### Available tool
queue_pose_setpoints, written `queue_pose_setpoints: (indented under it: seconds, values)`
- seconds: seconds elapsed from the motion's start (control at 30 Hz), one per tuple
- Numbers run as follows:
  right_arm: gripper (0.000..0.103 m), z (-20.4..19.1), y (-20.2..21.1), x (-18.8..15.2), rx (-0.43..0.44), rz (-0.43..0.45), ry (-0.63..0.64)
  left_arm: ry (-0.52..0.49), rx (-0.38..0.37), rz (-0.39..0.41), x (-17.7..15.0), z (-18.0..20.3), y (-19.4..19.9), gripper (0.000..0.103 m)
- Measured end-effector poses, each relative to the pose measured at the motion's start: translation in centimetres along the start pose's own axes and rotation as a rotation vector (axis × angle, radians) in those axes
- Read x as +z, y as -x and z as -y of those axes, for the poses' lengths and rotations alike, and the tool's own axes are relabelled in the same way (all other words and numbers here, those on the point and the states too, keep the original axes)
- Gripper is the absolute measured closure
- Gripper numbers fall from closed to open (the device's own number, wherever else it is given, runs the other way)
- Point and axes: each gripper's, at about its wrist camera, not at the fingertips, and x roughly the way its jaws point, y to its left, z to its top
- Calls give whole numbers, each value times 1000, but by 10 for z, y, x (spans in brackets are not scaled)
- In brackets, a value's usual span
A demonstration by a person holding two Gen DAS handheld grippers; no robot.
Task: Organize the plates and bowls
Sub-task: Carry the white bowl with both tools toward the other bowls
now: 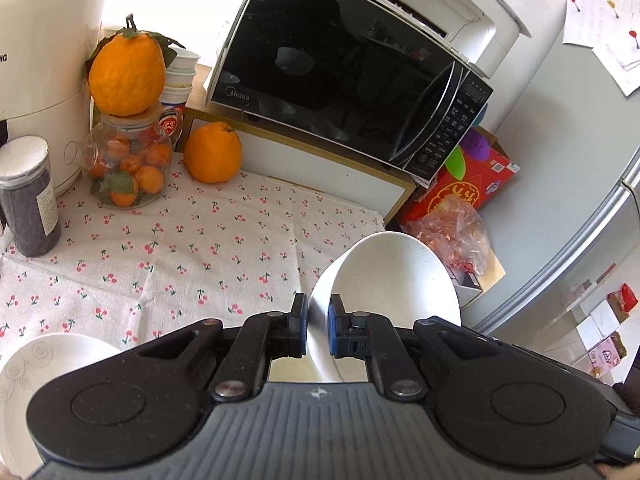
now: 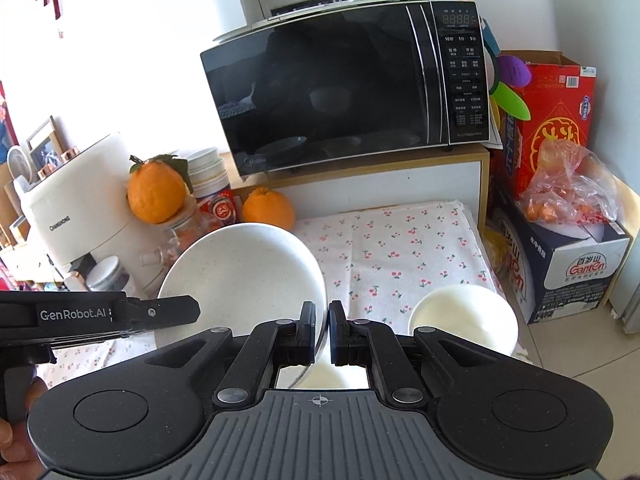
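Observation:
My left gripper (image 1: 318,330) is shut on the rim of a white bowl (image 1: 392,276), held tilted above the right end of the cherry-print cloth (image 1: 192,248). A white plate with a swirl pattern (image 1: 44,364) lies at the lower left of the left wrist view. My right gripper (image 2: 322,332) is shut on the rim of a white speckled plate (image 2: 244,268), held tilted above the cloth (image 2: 400,248). Another white bowl (image 2: 464,316) stands on the cloth to the right of my right gripper. The left gripper's body (image 2: 100,316) shows at the left of the right wrist view.
A black microwave (image 2: 348,88) sits on a white stand behind the cloth, a printer on top. Large oranges (image 1: 212,152), a glass jar of small oranges (image 1: 128,164), a dark-filled jar (image 1: 28,200) and a white appliance (image 2: 76,216) crowd the left. Red and blue boxes (image 2: 556,208) stand right.

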Motion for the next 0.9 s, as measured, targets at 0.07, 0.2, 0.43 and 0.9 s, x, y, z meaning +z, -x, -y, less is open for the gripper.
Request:
queue_pose_setpoints:
  seconds: [0.07,0.2,0.43,0.9]
  values:
    - [95,4,7,-10,-1,-5,-23,-12,-16,-17,-9,1,3,94]
    - [95,17,24,-36,-2,-18,-75,-50,-32,-41,-28,8,7,93]
    - [95,26,41,-63,-20,-40,-108,-62,-42,-93,-56,8,7,93]
    - [92,4,24,-86,-36,-194,-12,-3,8,-189,-82,-18,-3,94]
